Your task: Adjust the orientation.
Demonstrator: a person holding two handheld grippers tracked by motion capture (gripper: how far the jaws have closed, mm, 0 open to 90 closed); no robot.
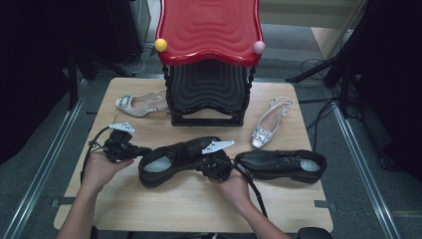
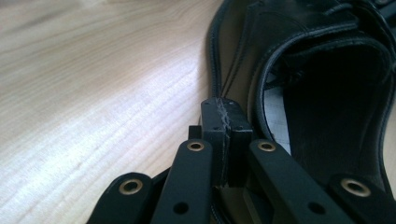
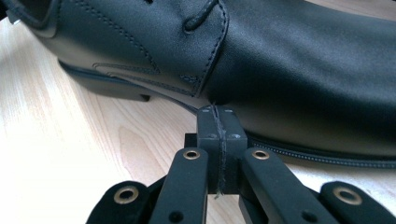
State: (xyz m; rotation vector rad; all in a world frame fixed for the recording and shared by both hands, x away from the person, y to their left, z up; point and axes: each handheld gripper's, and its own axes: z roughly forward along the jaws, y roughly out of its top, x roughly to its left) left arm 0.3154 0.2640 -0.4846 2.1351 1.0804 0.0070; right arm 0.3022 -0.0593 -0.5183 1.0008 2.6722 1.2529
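Black leather is what both grippers are working against: a black lace-up shoe (image 1: 174, 160) is lying on its sole at the near middle of the wooden desk (image 1: 189, 209), heel to the left and toe to the right. The left gripper (image 1: 142, 150) is sitting at the heel end, and in the left gripper view its fingers (image 2: 219, 135) are pressed flat together with nothing between them, their tips just beside the heel collar of the shoe (image 2: 299, 93). The right gripper (image 1: 215, 160) is coming in from the near side at the shoe's front half; in the right gripper view its fingers (image 3: 219, 135) are likewise closed on nothing, the tips meeting the leather just above the sole's edge (image 3: 289, 84). With both sets closed like this, the grippers seem to be serving as blunt pushers, one at the heel and one at the flank, probably to nudge or turn the shoe.

Its likely partner, a second black shoe (image 1: 281, 164), is lying just to the right, toe close to toe, which suggests the pair is being lined up. Two silver heeled sandals (image 1: 142, 103) (image 1: 268, 124) are lying farther back, either side of a red and black shoe rack (image 1: 209, 55).
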